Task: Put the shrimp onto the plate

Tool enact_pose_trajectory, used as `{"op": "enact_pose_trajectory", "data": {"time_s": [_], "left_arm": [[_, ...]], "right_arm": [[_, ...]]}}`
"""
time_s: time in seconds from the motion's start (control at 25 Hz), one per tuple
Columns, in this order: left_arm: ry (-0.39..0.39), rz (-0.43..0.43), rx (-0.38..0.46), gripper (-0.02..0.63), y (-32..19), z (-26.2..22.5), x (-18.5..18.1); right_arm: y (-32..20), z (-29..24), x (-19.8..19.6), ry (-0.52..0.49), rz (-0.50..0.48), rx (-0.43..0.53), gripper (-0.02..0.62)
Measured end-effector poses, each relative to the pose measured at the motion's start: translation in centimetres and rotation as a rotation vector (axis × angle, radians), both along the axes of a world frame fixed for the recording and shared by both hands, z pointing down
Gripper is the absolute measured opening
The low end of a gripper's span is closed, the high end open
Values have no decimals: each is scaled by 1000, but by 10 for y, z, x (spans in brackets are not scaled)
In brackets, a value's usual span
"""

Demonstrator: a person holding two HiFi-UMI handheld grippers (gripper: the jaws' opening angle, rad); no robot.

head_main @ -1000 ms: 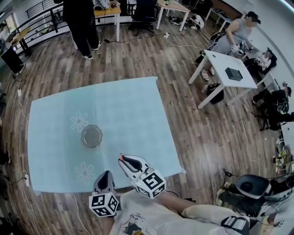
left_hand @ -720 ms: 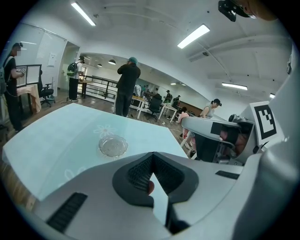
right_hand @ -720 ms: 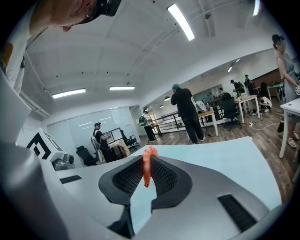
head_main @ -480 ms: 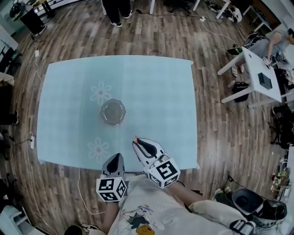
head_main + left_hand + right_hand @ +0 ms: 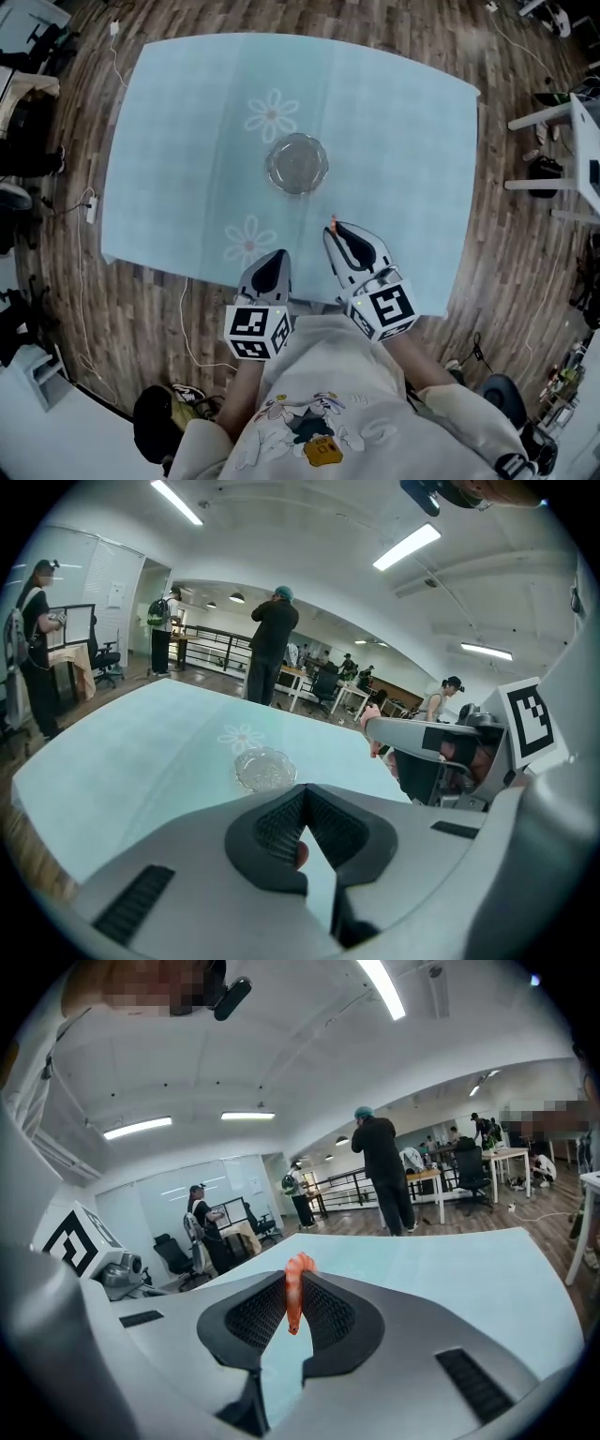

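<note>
— What are the right tongs doing?

— They are pressed together on the shrimp. It is pinched between the two dark ribbed pads, right at their tips.

— And the left tongs?

— Closed too, tips touching, with nothing caught at the tips. Lower down, in the wedge-shaped gap, a small pinkish spot sits against one pad. I cannot tell what it is.

— How are they held?

— Both are low and close to the person's chest, side by side, with their marker cubes nearest the body. The left tongs point forward, their tips just over the near edge of the table, beside a daisy print on the pale blue cloth. The right tongs reach a little further in and lean towards the middle of the table.

— Where does that leave the shrimp?

— In the air above the cloth, on the near side of the plate and slightly to its right, clearly apart from it.

— What does it look like?

— It is orange with paler bands. It curls over the top of the pads and its thin end hangs down between them. The plate is small, clear glass with a wavy rim.
</note>
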State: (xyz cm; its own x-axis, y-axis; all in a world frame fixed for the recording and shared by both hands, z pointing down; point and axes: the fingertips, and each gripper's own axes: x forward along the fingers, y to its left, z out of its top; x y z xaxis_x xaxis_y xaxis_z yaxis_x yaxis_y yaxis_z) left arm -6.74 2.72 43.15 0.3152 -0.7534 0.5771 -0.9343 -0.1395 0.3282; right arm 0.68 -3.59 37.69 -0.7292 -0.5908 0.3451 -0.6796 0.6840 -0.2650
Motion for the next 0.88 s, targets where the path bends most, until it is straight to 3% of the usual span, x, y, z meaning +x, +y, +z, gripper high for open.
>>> {"op": "enact_pose_trajectory", "data": {"time_s": [0.28,0.88], "left_arm": [[10,8,-39,6,-6,23,-27],[31,34,-111,6,-36,67,-35]], "right_arm": [[-16,28,-28,48,-5,-23,69],[-61,98,-48,106,14,-130,69]]}}
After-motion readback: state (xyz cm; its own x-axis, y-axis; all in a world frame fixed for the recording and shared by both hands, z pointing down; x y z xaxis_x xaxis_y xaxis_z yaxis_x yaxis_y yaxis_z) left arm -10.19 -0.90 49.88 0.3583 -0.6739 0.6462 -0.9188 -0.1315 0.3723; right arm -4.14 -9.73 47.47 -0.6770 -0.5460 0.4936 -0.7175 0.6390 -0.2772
